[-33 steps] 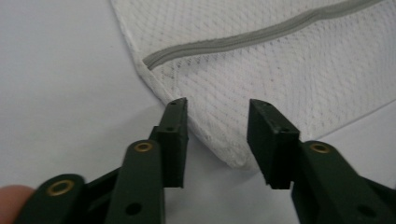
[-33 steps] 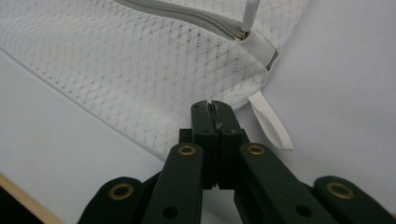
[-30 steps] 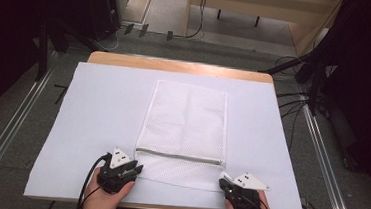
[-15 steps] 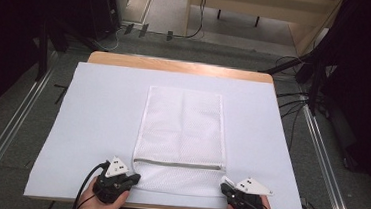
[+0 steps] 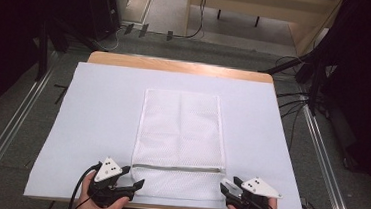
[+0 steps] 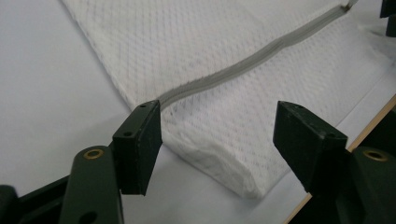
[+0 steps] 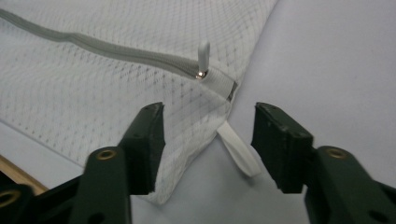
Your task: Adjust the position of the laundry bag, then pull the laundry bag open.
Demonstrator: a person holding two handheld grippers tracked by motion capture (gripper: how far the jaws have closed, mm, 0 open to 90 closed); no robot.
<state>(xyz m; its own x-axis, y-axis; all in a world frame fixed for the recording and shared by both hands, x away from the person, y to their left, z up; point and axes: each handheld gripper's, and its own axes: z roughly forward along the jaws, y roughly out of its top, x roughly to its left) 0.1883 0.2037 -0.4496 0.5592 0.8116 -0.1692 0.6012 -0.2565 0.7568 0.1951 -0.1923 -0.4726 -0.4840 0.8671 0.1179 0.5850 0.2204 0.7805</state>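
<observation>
Both grippers have drawn back toward the near table edge over the last second, and the mesh bag has slid nearer with them.

From the high view, the white mesh bag [image 5: 179, 144] lies flat in the middle of the pale sheet [image 5: 71, 125] that covers the wooden table [image 5: 176, 65], its zipper [image 5: 176, 168] running across near the bottom end. The left gripper [image 5: 132, 180] sits just beside the bag's near left corner, the right gripper [image 5: 227, 188] just beside the near right corner, each held in a hand at the table's front edge.

Looking along the left gripper [image 6: 217, 135], its jaws stand wide apart, with the bag's [image 6: 224, 56] folded corner lying between them, untouched. The grey zipper [image 6: 243, 60] runs off diagonally.

Along the right gripper [image 7: 208, 140], the jaws are likewise spread wide and hold nothing. Between them lies the bag's [image 7: 93, 93] corner with a white loop tab [image 7: 238, 151], and just beyond is the zipper pull [image 7: 203, 53] standing upright at the end of the zipper [image 7: 93, 44].
</observation>
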